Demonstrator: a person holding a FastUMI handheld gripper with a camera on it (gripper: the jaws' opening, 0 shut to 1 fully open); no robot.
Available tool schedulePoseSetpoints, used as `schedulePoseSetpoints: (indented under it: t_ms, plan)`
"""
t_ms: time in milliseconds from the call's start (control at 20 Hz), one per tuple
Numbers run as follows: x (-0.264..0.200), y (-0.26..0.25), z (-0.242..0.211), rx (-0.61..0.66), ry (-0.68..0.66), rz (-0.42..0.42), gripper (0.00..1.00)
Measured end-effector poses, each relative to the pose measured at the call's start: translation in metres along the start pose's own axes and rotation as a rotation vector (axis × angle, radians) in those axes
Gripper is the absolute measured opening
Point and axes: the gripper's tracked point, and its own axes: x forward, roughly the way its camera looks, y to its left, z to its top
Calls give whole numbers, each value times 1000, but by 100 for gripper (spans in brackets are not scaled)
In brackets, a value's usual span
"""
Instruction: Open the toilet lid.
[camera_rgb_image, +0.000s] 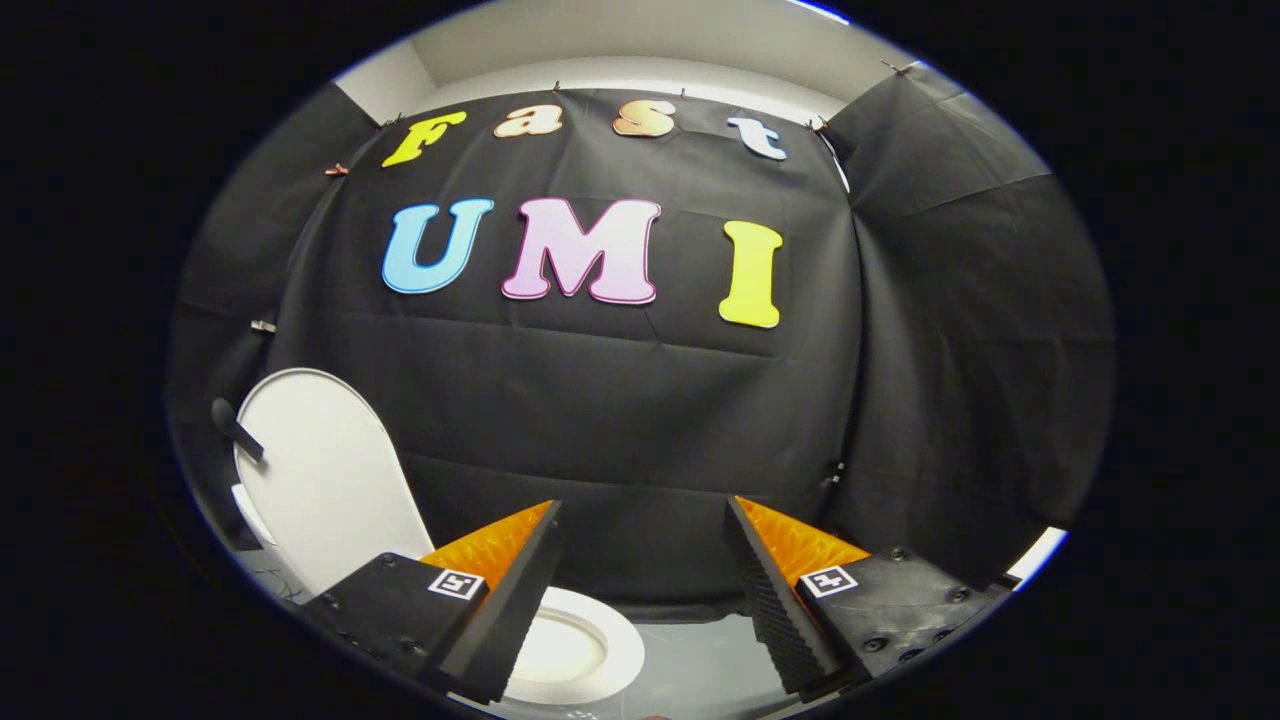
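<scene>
The white toilet lid (320, 470) stands raised, upright, to the left of my fingers and a little beyond them. A black handle (236, 428) sticks out from its left edge. Below it the white seat ring and bowl (590, 645) lie low, partly hidden behind my left finger (505, 590). My gripper (643, 520) is open, its orange and black fingers wide apart with nothing between them. It is held above the bowl, clear of the lid, pointing at the black cloth wall.
Black cloth walls (620, 420) close the booth ahead and on both sides. A grey floor (700, 665) shows between the fingers beside the bowl. A white strip of wall (1035, 555) shows low on the right.
</scene>
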Motion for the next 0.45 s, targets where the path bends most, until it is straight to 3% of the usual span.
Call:
schedulePoseSetpoints:
  t_ms: [450]
  plan:
    - [37,3,-11,7,-11,-3,99]
